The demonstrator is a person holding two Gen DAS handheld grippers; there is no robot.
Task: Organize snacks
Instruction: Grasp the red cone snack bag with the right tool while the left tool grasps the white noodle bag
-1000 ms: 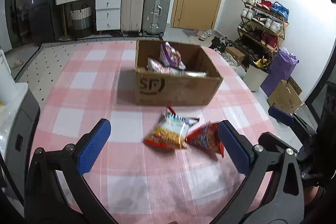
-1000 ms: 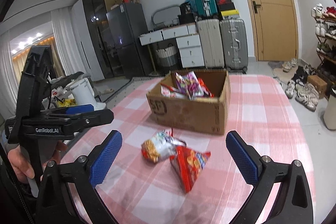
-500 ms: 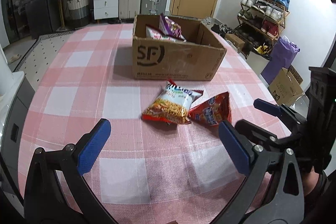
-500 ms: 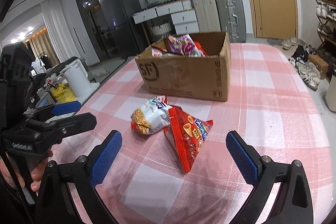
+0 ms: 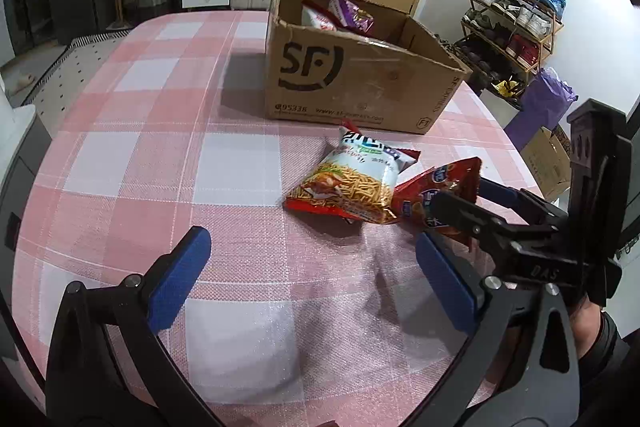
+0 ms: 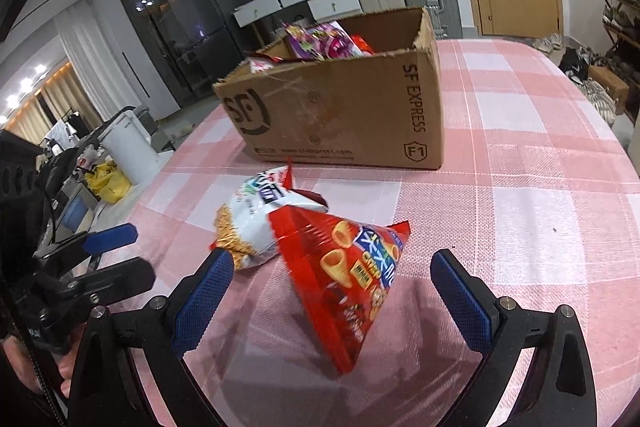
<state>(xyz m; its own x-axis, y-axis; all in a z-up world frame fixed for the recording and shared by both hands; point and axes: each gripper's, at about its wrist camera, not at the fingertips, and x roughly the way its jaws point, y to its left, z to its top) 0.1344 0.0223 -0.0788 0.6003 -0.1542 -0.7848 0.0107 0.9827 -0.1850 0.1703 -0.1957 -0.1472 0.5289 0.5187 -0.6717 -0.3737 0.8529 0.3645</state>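
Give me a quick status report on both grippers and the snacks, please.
Both hand-held grippers open, empty. Right hand-held gripper straddling red snack bag; noodle bag beside it. Box path unobstructed.

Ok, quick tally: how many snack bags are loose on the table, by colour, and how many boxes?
Red bag: 1
White bag: 1
Box: 1 (bags inside it not counted, partly hidden)
Total: 3

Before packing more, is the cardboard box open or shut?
Open. The box has no flaps over its top, and snack bags stick up above its rim in both views.
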